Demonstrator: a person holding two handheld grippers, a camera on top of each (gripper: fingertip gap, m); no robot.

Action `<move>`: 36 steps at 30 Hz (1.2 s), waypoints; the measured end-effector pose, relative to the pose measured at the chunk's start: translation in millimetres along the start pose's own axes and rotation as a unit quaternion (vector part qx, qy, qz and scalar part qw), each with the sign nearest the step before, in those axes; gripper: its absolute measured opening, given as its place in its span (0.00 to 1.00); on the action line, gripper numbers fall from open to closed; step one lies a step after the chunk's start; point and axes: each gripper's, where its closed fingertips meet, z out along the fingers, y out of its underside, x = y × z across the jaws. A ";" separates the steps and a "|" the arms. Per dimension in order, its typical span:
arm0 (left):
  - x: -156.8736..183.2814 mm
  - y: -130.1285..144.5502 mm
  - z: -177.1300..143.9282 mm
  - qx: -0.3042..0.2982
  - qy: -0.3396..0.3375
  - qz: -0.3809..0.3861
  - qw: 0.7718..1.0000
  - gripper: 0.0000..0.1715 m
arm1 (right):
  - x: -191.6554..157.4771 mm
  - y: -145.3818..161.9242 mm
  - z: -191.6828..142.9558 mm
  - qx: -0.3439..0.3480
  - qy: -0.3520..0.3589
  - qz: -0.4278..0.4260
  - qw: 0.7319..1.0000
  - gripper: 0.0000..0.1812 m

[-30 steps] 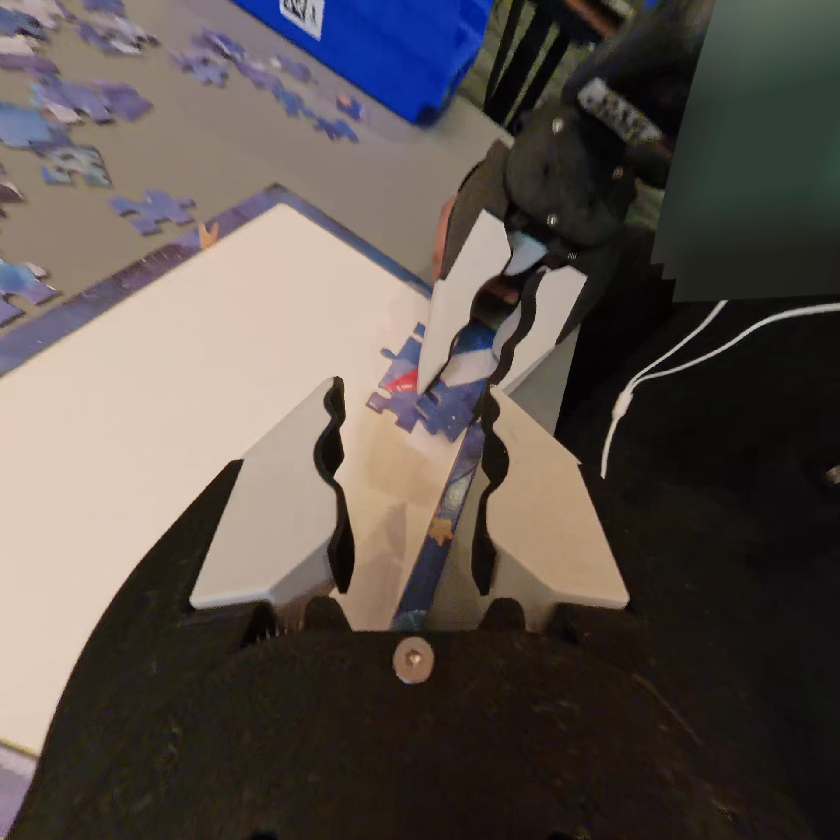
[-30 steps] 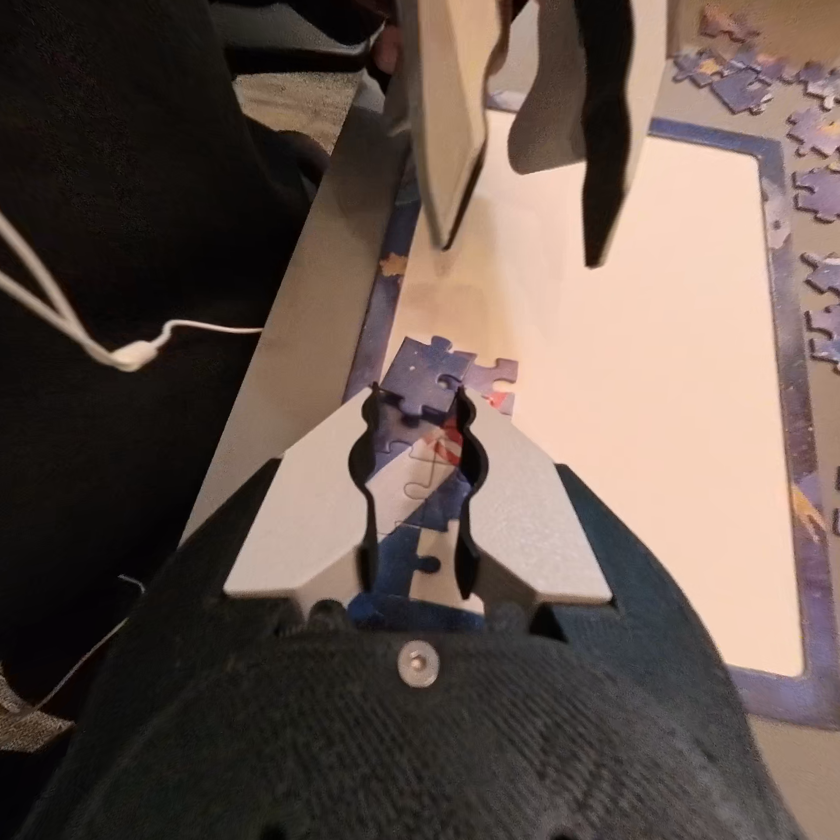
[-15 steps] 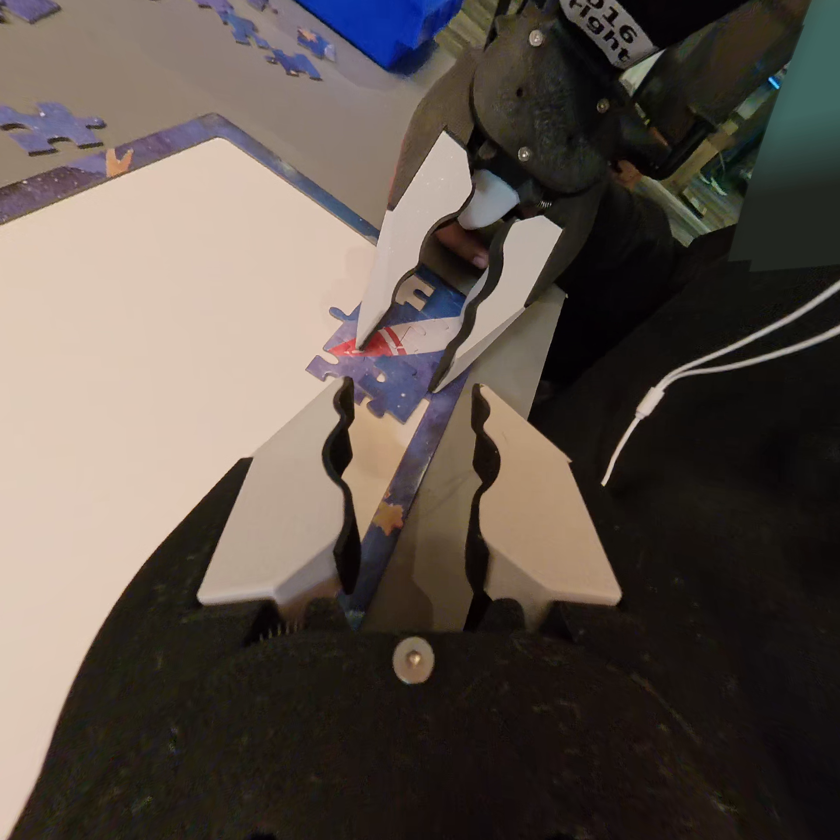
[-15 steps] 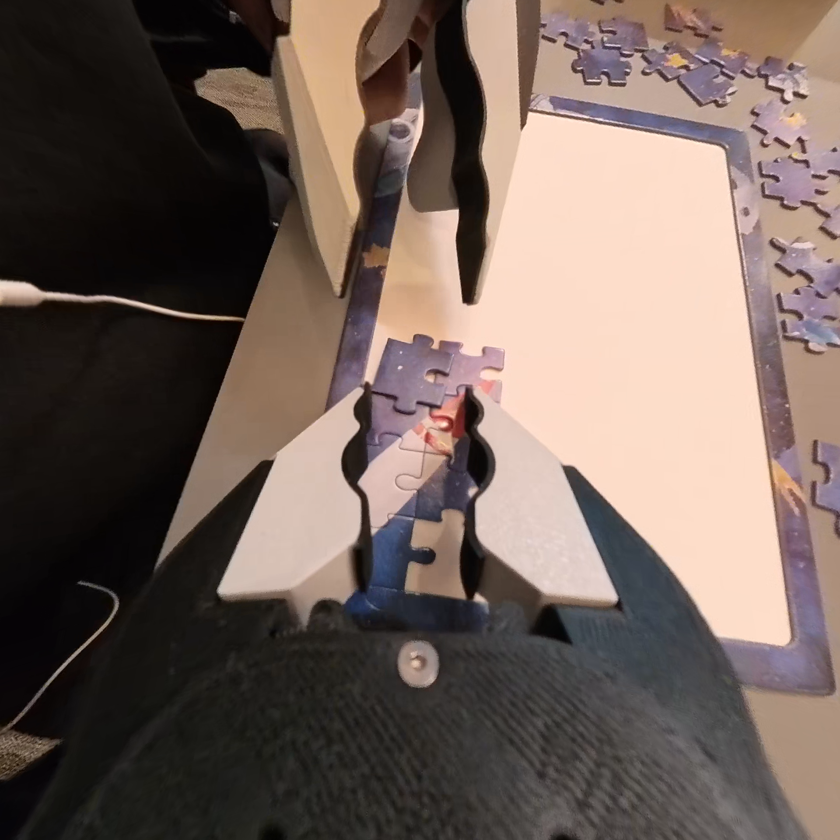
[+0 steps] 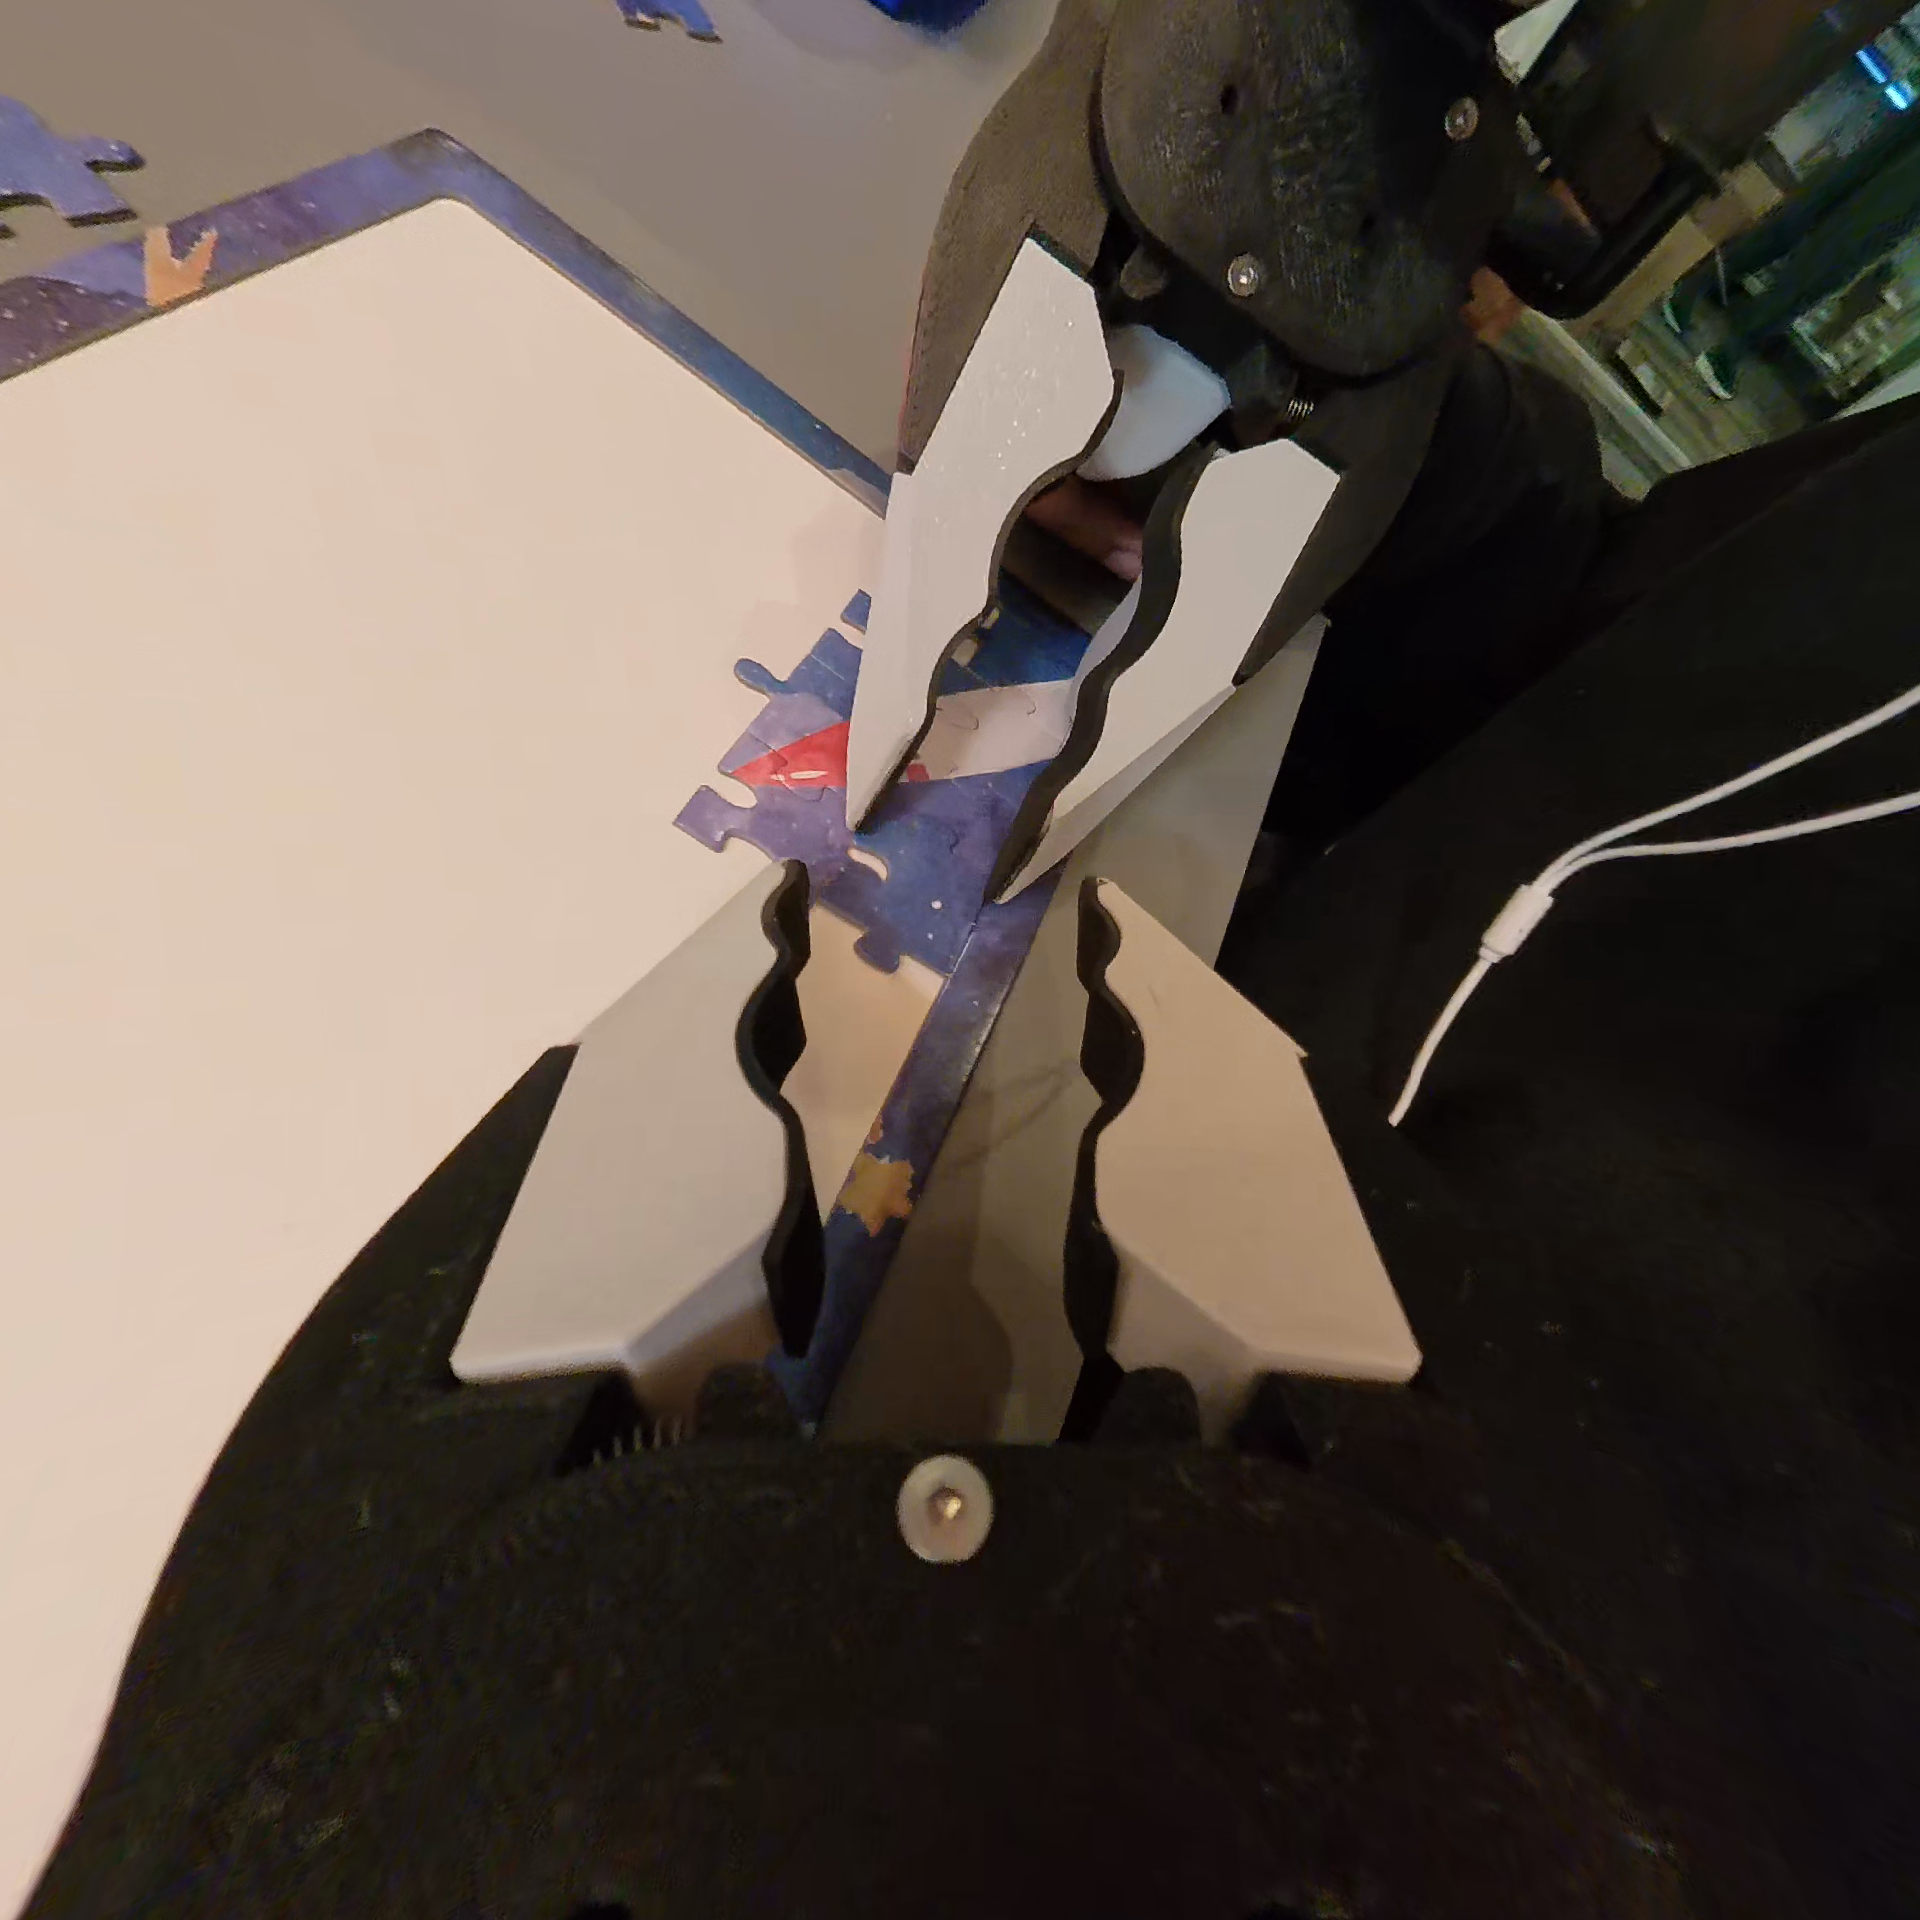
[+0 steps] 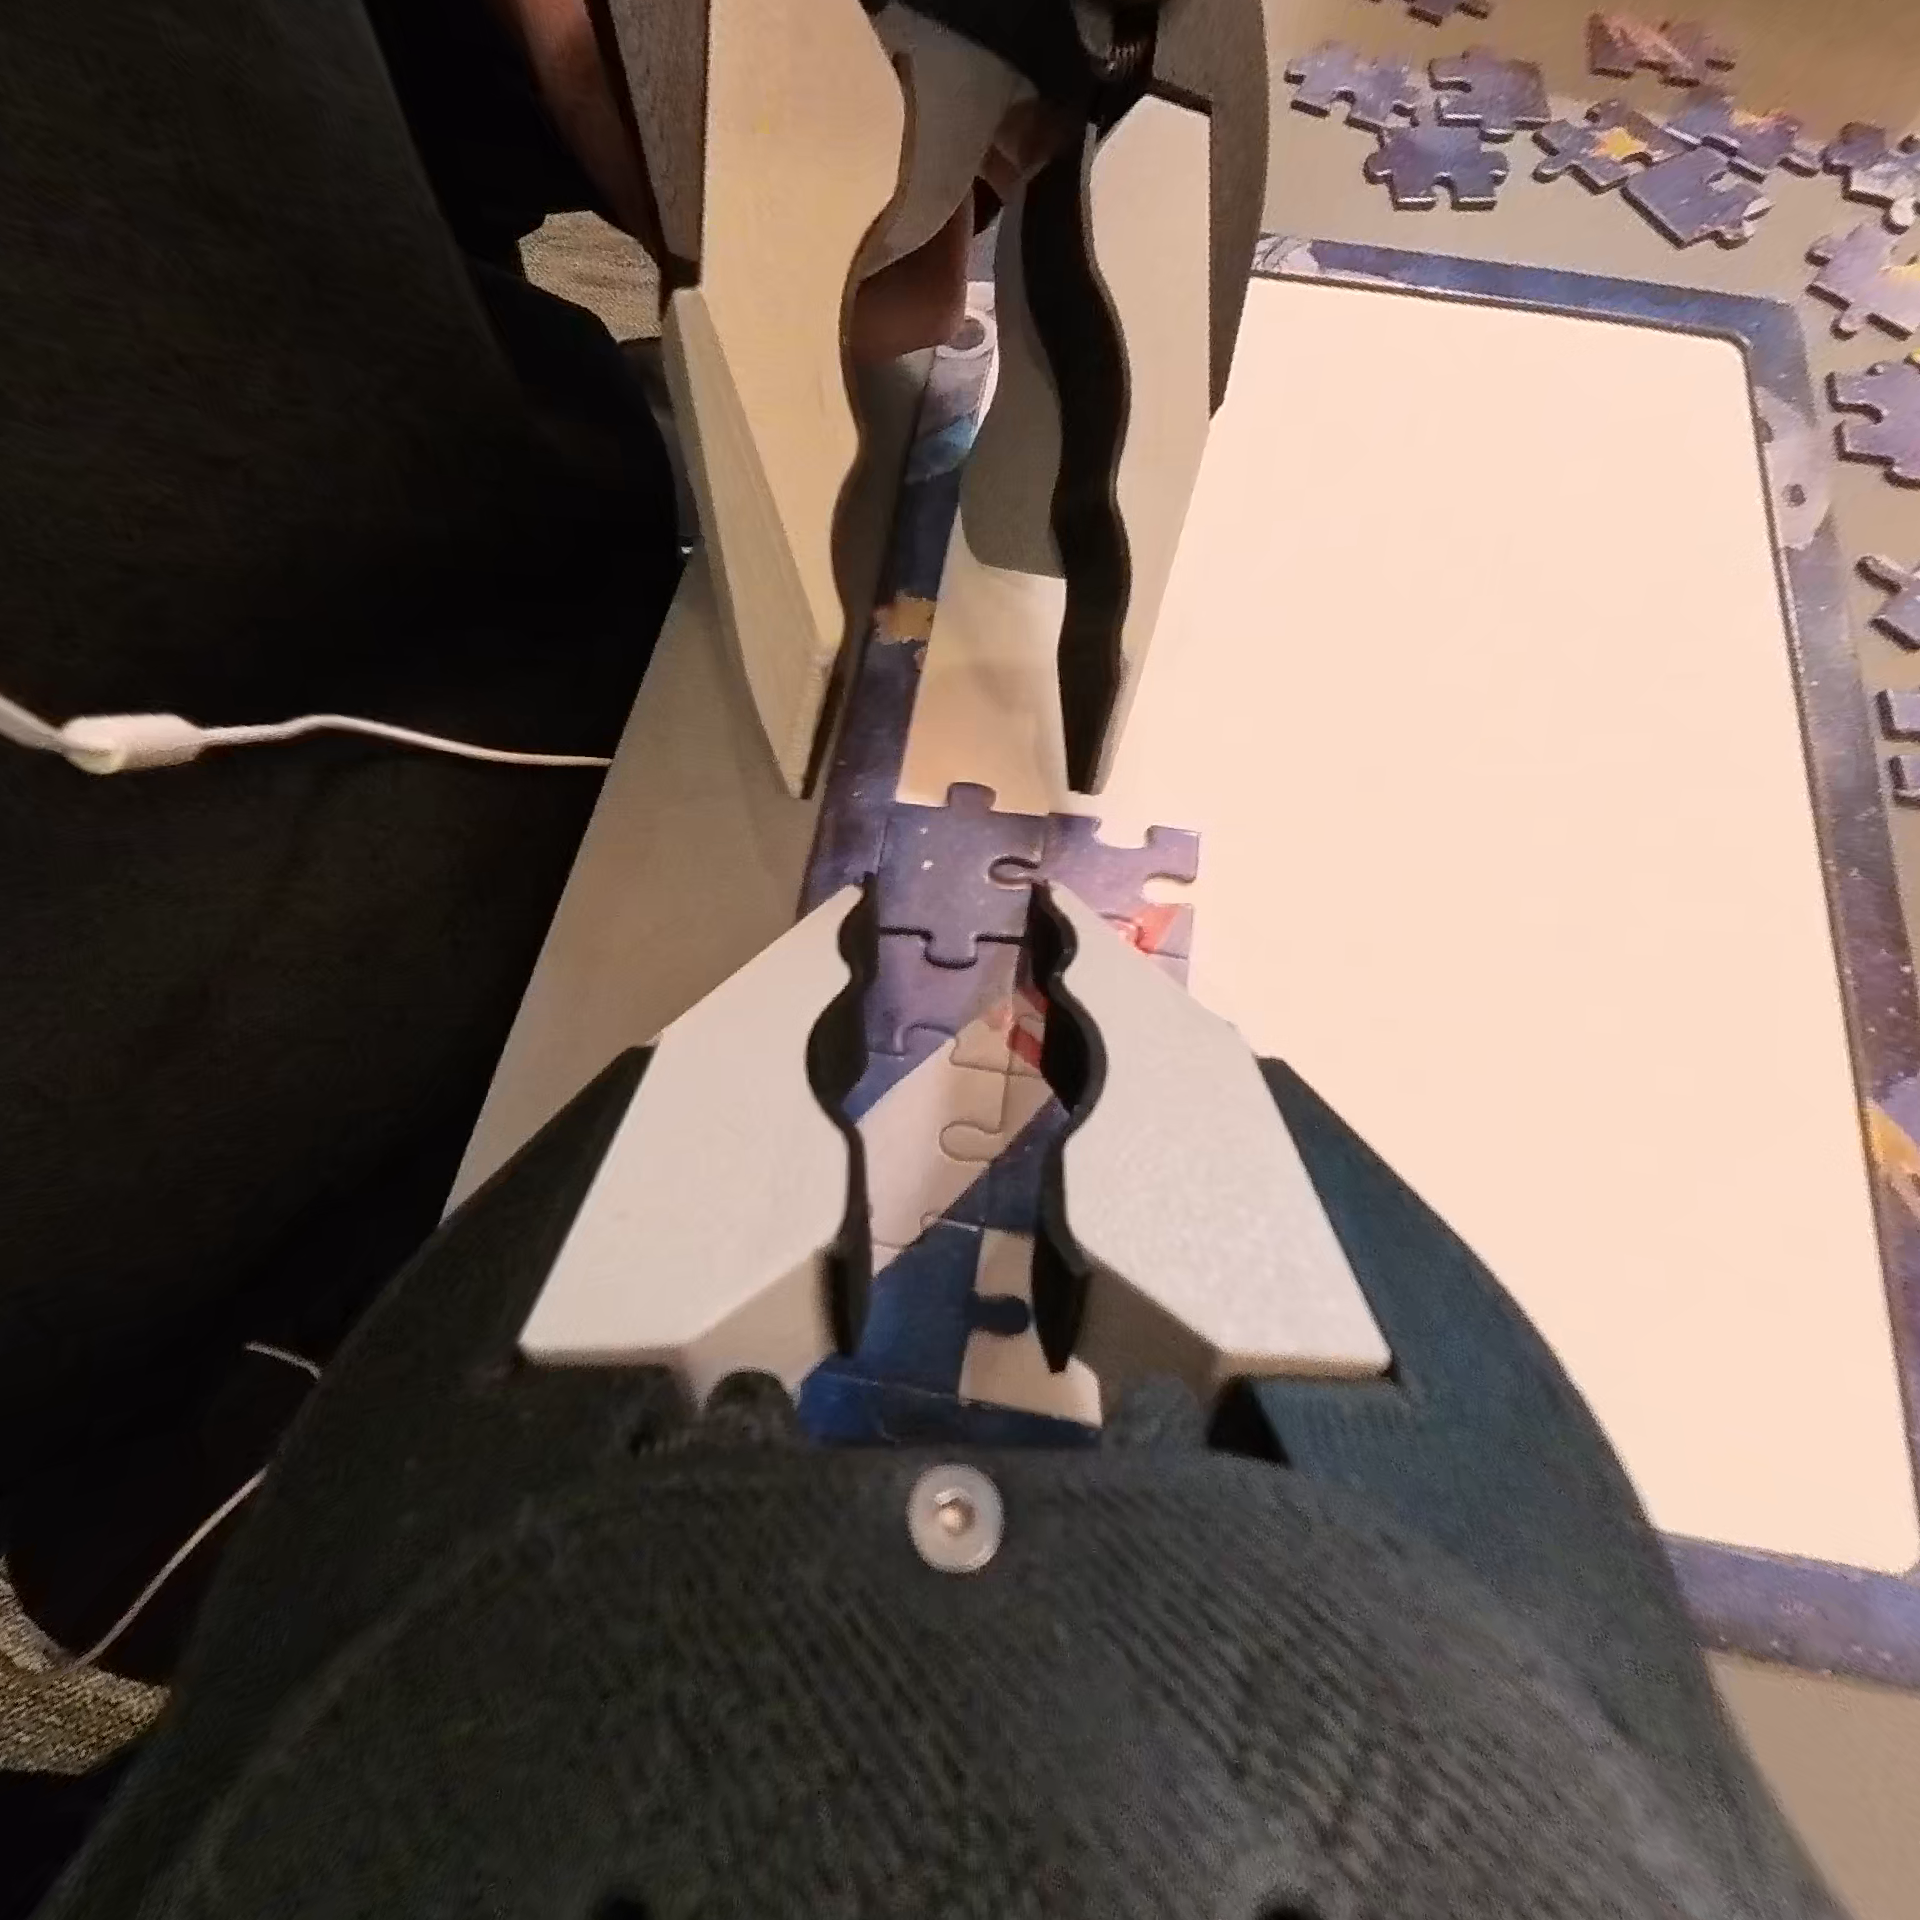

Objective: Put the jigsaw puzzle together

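Observation:
A white puzzle board [image 6: 1455,831] with a blue-purple frame [image 6: 1839,935] lies on the table. A small cluster of joined pieces [image 6: 956,862], blue with red and white, sits flat in its near corner against the frame; it also shows in the left wrist view [image 5: 800,769]. My right gripper [image 6: 948,888] is open, empty, with its tips down on the cluster. My left gripper [image 5: 940,883] is open and empty, just short of the cluster, straddling the frame edge [image 5: 935,1091]. The two grippers face each other, tips almost meeting.
Several loose blue pieces [image 6: 1455,156] lie on the grey table beyond the board, one also in the left wrist view [image 5: 52,166]. A white cable [image 5: 1507,925] hangs over dark clothing past the table edge [image 6: 561,1039]. The tips of both grippers are at nearly the same place.
The left gripper has moved in toward the cluster until its tips nearly meet the right gripper's. The end piece that lay askew now sits flat against the frame.

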 end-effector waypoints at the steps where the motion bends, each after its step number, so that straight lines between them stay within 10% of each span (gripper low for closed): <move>1: -0.5 0.1 -0.1 0.000 -0.001 -0.001 1.000 0.29 | 0.3 -0.4 0.5 0.000 0.002 -0.001 1.000 0.15; 36: -12.8 8.6 2.9 -0.032 -0.055 0.007 0.998 0.11 | -3.4 -0.5 -7.3 0.007 -0.013 0.012 1.000 0.12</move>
